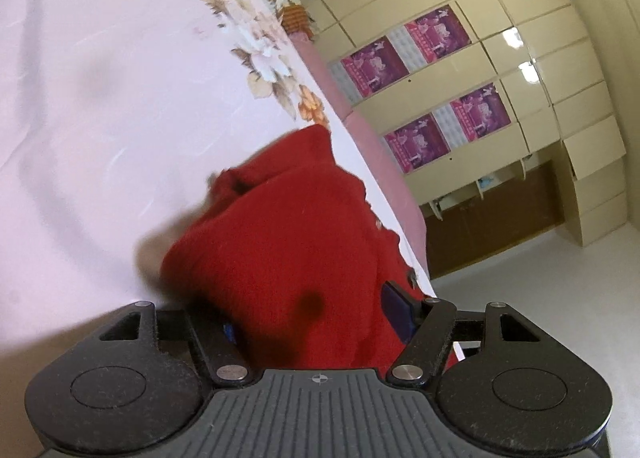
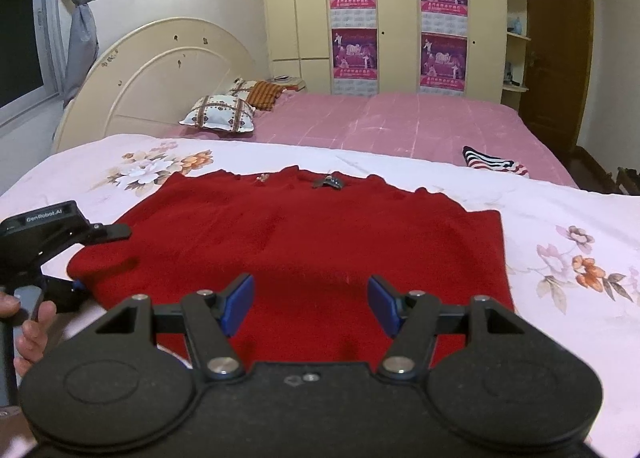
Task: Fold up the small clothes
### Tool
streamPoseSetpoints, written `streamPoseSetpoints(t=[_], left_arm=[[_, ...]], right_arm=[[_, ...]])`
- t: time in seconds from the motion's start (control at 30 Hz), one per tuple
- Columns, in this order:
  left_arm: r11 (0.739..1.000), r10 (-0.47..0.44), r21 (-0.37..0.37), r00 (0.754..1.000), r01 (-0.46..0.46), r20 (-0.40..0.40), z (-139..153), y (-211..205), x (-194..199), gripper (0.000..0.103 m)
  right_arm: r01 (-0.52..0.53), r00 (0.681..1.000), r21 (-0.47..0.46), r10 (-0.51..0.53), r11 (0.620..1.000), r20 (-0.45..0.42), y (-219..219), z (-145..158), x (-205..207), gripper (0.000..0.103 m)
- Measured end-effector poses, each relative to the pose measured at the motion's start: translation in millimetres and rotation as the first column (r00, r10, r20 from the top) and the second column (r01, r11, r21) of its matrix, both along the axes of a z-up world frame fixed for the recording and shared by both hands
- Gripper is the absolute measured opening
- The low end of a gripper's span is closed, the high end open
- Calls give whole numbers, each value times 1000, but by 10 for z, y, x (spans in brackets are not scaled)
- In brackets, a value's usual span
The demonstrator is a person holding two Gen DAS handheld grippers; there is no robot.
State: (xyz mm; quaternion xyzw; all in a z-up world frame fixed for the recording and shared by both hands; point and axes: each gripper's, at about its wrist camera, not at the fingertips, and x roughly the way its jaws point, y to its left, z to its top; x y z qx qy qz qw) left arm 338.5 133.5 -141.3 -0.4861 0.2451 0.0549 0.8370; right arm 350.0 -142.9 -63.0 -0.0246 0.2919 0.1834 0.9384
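Observation:
A red knitted sweater point(image 2: 304, 225) lies flat on the white floral quilt point(image 2: 560, 217), with its neckline at the far side. My right gripper point(image 2: 310, 298) hovers over the near hem, open, with its blue pads point(image 2: 240, 298) apart and nothing pressed between them. My left gripper point(image 2: 100, 258) sits at the sweater's left edge, rolled so that one finger is above the cloth and one below. In the left wrist view the red sweater point(image 1: 280, 225) fills the gap of the left gripper point(image 1: 312, 310). One blue pad point(image 1: 396, 310) shows bare and the other is hidden by cloth. The jaws stand wide.
A folded striped cloth point(image 2: 496, 165) lies at the back right on the pink sheet point(image 2: 400, 117). Pillows point(image 2: 220, 113) rest by the cream headboard point(image 2: 160, 77). A wardrobe with purple posters point(image 2: 352, 17) stands behind the bed. A person's hand point(image 2: 32, 322) holds the left gripper.

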Motion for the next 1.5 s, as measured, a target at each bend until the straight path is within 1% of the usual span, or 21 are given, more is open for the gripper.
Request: streamPoseSetpoints(t=[0.07,0.13,0.17,0.2,0.23,0.27,0.37,0.5,0.63,0.7,0.73,0.8,0.9,0.97,1.07,1.2,1.27,1.33,1.4,1.47,1.5], left_arm=[[1000,-11,24,1000,11,2,21,33,131,68],[1000,-2,28,1000,1,10,28,72,224,68],[999,0,34,1000,0,13,25,85,267,68],[999,-3,42,1000,3,14,35,97,258,65],[998,-10,61,1000,10,1,39,96,317,53],[997,-14,72,1000,16,-16,28,100,363,47],[1000,0,29,999,1,-34,-54,189,449,22],[999,-32,32,999,33,-9,-70,220,424,19],[998,-2,69,994,-6,110,81,202,254,18],[994,-21,103,999,18,29,2,193,340,18],[996,-24,88,1000,24,-3,-59,235,373,18],[999,-27,35,1000,27,9,-123,318,375,18],[998,-43,48,999,42,10,-93,313,395,18],[995,-61,76,997,58,39,12,297,391,18],[977,-128,185,988,110,85,354,166,423,18],[889,-304,386,948,247,92,959,-241,592,18],[827,-413,453,907,334,84,1203,-563,724,18],[770,-506,485,860,414,70,1335,-902,843,18],[714,-578,515,815,475,49,1394,-1240,948,18],[641,-659,527,752,558,6,1328,-1667,1057,18],[610,-687,522,726,596,-26,1279,-1843,1097,18]], right_arm=[[-13,1000,11,13,1000,-7,54,-9,115,54],[-27,1000,10,27,1000,-11,132,-37,218,37],[-34,999,1,34,999,-12,187,-62,278,34],[-37,999,-5,37,999,-13,233,-89,322,29],[-40,999,-8,40,999,-16,278,-124,367,22],[-45,999,-9,45,999,-23,324,-164,411,20],[-52,998,-29,51,998,-28,445,-268,474,19],[-85,996,-64,85,994,-9,559,-321,480,18],[-61,998,-225,56,972,-28,714,-484,552,12],[-58,998,-245,59,968,-1,732,-533,524,12],[-54,998,-252,57,966,5,745,-542,516,12],[-49,999,-251,51,967,0,748,-538,512,12],[-47,999,-237,49,970,1,728,-546,507,13],[-45,999,-242,49,969,11,735,-561,493,13],[-30,1000,-196,30,980,-4,692,-558,548,13],[-4,1000,-139,1,990,-22,650,-548,592,13],[10,999,-73,-14,997,-52,570,-533,633,13],[44,992,110,-30,993,-123,291,-483,698,14],[155,976,337,-90,929,-199,-198,-467,712,22],[295,946,458,-190,839,-263,-755,-479,644,22],[351,929,512,-225,784,-293,-1064,-491,580,30]])
